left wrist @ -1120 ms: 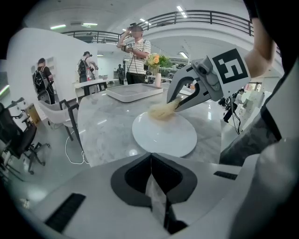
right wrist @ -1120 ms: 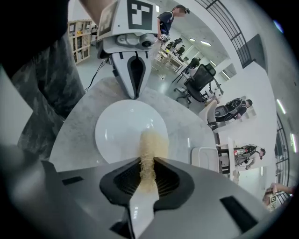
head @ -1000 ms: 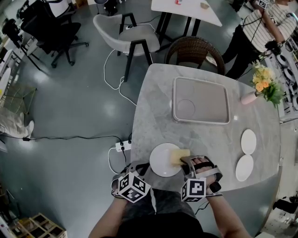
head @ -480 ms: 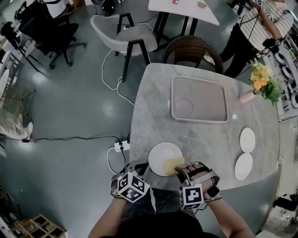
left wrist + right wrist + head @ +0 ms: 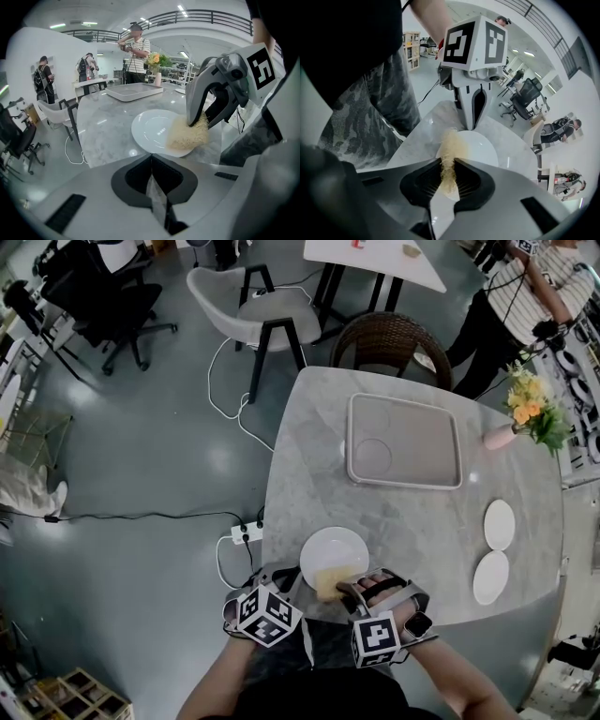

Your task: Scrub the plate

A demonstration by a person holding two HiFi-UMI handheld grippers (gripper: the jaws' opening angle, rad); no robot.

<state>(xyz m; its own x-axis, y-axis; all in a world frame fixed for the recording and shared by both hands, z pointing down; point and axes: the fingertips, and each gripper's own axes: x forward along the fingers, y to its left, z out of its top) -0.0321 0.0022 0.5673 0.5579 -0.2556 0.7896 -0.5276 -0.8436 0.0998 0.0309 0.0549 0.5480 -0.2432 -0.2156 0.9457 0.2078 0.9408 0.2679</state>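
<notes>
A white plate point(image 5: 328, 547) lies at the near edge of the marble table point(image 5: 422, 521). My left gripper point(image 5: 298, 575) is shut on the plate's near-left rim; in the right gripper view, the left gripper point(image 5: 472, 125) pinches the far rim of the plate point(image 5: 480, 147). My right gripper point(image 5: 349, 589) is shut on a yellowish fibrous scrub pad point(image 5: 330, 581). The pad point(image 5: 190, 133) rests on the near part of the plate point(image 5: 154, 131), under the right gripper point(image 5: 199, 124). The pad point(image 5: 450, 154) is squeezed thin in the right gripper point(image 5: 447, 164).
A grey tray point(image 5: 405, 484) sits at the table's far side. Two small white plates point(image 5: 499, 524) point(image 5: 491, 577) lie at the right, and a vase of flowers point(image 5: 530, 413) stands at the far right. A wicker chair point(image 5: 394, 343) and a person point(image 5: 525, 296) are beyond the table.
My right gripper has dragged the scrub pad from the plate's right rim across to its near side. The left gripper and the plate have stayed in place.
</notes>
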